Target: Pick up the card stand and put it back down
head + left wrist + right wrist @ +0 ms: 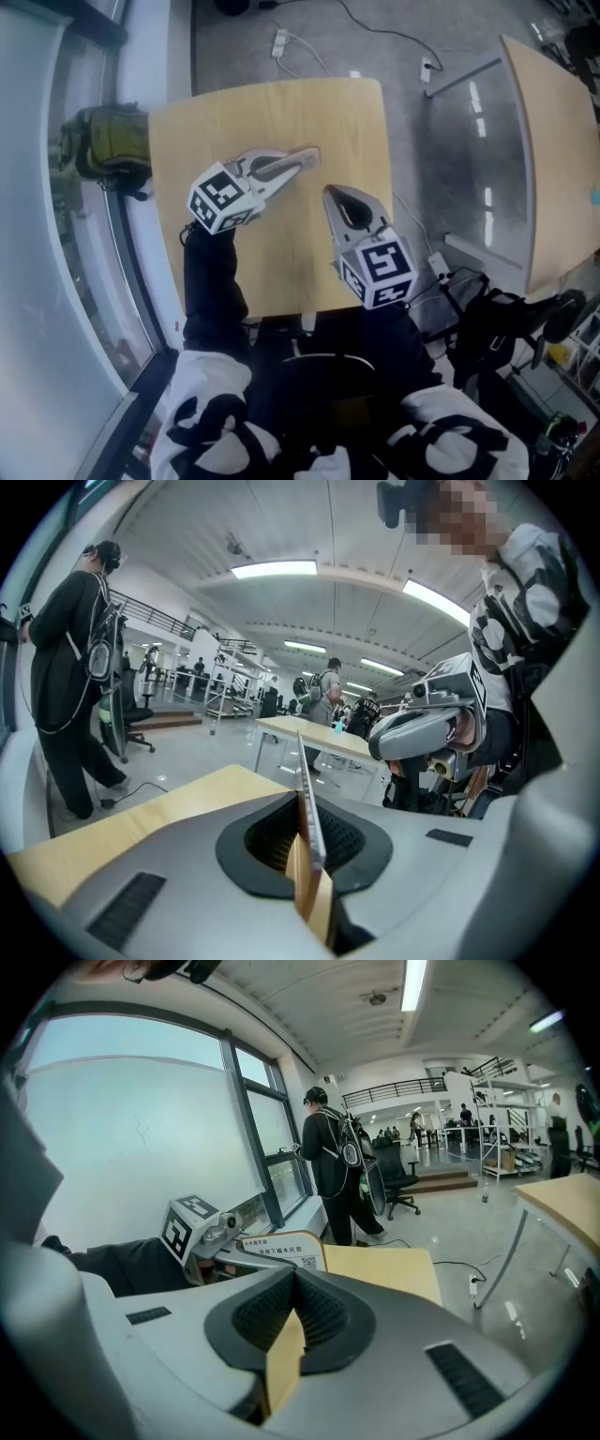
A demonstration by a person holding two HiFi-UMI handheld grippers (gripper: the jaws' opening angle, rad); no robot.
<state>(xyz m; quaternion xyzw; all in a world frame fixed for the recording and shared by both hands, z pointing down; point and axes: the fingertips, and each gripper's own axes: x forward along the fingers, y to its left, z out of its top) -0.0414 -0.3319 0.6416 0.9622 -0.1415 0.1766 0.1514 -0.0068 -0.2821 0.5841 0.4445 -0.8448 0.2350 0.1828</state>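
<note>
In the head view, the left gripper (302,158) was left of centre over the wooden table (281,108), its tips aimed toward the upper right. The right gripper (331,194) was just to its lower right.

In the left gripper view, the jaws pinched a thin card stand (310,813), seen edge-on at the middle of the frame.

In the right gripper view, that gripper's jaws were pressed together with nothing between them. The card stand, printed face showing, appeared left of centre, held at the left gripper's tips.
</note>
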